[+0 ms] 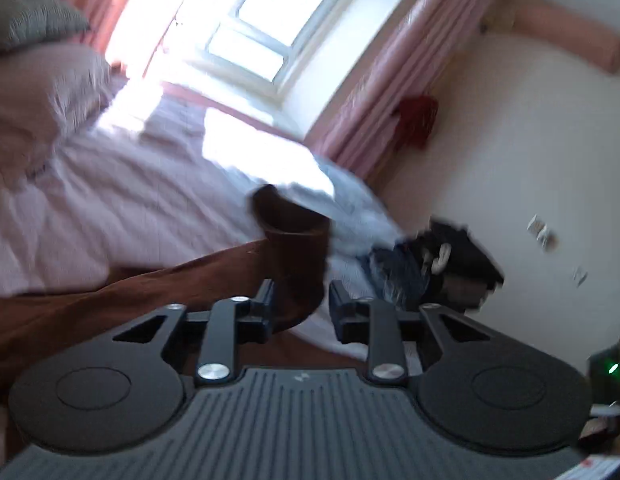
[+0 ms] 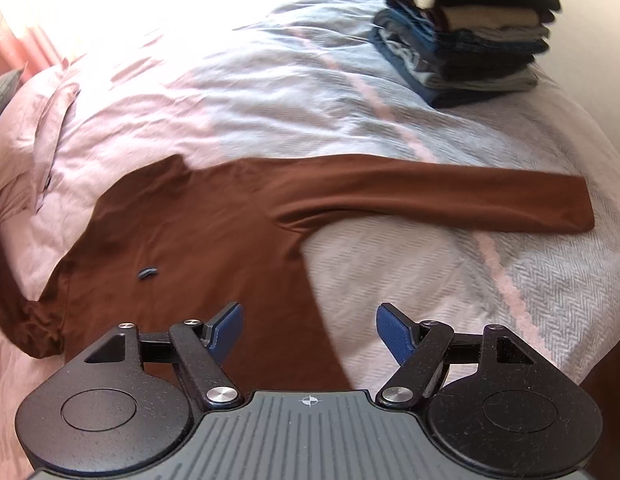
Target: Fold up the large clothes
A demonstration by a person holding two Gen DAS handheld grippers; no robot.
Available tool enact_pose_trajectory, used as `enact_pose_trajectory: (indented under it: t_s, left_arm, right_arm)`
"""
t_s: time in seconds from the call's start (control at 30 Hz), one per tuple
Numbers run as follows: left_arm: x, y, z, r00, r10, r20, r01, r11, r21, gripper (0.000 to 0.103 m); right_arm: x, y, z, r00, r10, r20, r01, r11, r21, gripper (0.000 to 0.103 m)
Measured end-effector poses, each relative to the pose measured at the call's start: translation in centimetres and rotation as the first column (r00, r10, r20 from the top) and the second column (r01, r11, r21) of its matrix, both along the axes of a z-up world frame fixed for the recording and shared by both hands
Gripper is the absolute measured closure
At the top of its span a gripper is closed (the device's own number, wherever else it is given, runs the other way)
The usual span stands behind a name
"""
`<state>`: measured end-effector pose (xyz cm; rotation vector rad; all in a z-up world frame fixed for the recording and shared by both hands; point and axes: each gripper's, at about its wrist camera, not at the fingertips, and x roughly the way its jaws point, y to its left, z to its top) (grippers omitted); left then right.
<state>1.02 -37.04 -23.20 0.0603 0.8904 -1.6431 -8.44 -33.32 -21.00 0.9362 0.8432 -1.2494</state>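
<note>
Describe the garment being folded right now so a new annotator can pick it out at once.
On the bed, under its pale pink and grey cover, lies a brown long-sleeved top, spread flat near the front edge with one sleeve stretched sideways. The left gripper pinches its other sleeve cuff. Unlike the folded clothes stack at the far corner, it is unfolded and one solid rust-brown.

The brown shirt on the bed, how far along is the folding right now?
Done: a stack of folded clothes sits at the far side of the bed. In hand: the left gripper is shut on one sleeve of the brown shirt, lifting it. The right gripper is open over the shirt's edge. Left: the other sleeve lies stretched out flat, and the body is unfolded.
</note>
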Motion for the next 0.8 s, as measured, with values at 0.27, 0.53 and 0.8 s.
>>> enact_pose_trajectory:
  t_s: [0.27, 0.53, 0.8]
  left_arm:
    - [3.3, 3.8, -11.3, 0.942, -0.007, 0.335, -0.134, 0.909, 0.395, 0.076]
    - [12.5, 6.4, -12.2, 0.803, 0.061, 0.593, -0.369, 0.833, 0.413, 0.073]
    - [12.1, 5.1, -14.0, 0.781, -0.035, 0.623, -0.294, 0.860, 0.417, 0.069]
  right_arm:
    - [-2.7, -2.4, -4.7, 0.986, 0.015, 0.164, -0.022, 0.999, 0.043, 0.046]
    - [0.0, -7.5, -11.3, 0.844, -0.121, 0.522, 0.083, 0.992, 0.096, 0.053]
    - [3.6, -11.5, -16.9, 0.832, -0.218, 0.510, 0.162, 0.975, 0.154, 0.095]
